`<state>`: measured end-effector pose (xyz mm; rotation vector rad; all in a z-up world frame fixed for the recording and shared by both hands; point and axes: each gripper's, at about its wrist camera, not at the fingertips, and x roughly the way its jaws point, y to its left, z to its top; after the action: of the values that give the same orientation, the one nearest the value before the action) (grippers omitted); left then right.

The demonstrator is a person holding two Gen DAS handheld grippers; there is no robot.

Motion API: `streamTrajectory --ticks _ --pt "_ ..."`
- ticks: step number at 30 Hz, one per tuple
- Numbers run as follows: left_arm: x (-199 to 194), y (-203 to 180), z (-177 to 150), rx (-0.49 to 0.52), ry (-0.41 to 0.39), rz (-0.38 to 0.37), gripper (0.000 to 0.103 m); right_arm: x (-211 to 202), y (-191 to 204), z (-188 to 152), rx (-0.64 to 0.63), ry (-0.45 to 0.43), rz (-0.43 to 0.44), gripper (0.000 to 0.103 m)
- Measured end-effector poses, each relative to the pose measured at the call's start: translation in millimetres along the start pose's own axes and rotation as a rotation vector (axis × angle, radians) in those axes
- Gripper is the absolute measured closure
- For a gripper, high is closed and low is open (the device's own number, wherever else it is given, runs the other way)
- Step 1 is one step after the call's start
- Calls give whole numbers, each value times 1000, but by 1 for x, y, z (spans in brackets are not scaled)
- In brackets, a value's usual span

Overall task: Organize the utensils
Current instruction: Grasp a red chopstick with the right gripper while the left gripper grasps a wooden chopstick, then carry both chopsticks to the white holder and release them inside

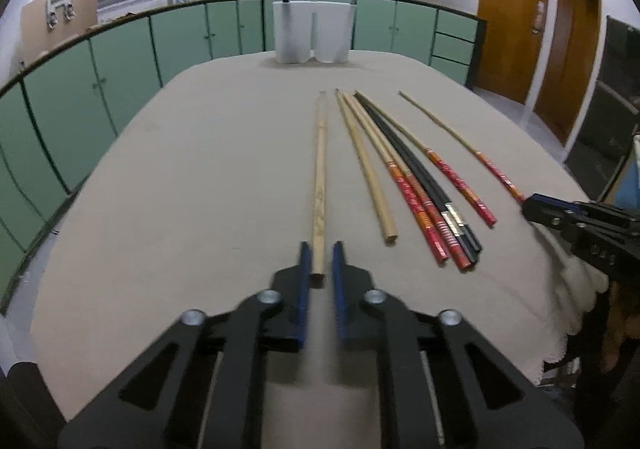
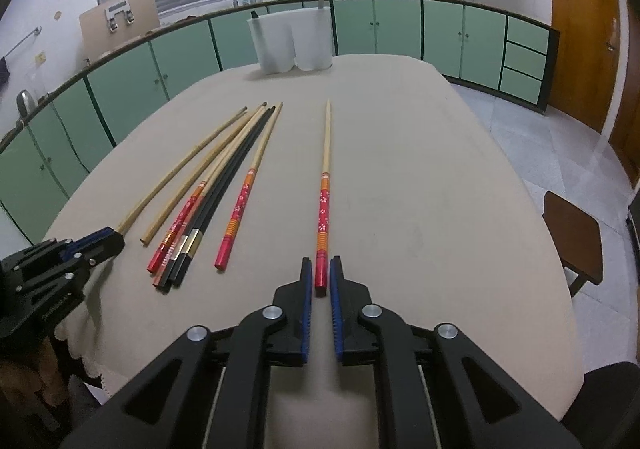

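The chopsticks (image 1: 416, 185) lie fanned lengthwise on the cloth-covered counter (image 1: 192, 177), thick ends toward the person. The left hand-held gripper (image 1: 321, 263) is clenched on the butt of a plain bamboo chopstick (image 1: 320, 177) at the fan's left edge; the right hand-held gripper (image 2: 321, 277) is clenched on a red-handled chopstick (image 2: 325, 209) set apart, likely to sort pairs. A white holder (image 1: 314, 31) stands at the far end.

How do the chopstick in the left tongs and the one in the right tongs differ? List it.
The left tongs grip a plain bamboo chopstick; the right tongs grip a red-handled chopstick.
The bamboo one is uniformly tan; the red-handled one has orange bands and flowers.
Both point toward the white holder.
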<state>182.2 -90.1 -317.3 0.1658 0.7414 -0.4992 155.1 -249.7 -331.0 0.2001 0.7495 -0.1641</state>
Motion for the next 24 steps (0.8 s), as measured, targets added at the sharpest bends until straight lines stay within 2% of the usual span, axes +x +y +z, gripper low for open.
streamTrajectory --ticks 6,14,24 --pt "-9 5 8 -63 11 -60 97 -5 0 6 3 1 16 97" --pt "-48 6 34 -98 -10 -56 97 -52 5 36 1 -54 40 97" --pt "-96 25 98 -93 -77 -62 97 -106 6 128 -69 -130 92 97"
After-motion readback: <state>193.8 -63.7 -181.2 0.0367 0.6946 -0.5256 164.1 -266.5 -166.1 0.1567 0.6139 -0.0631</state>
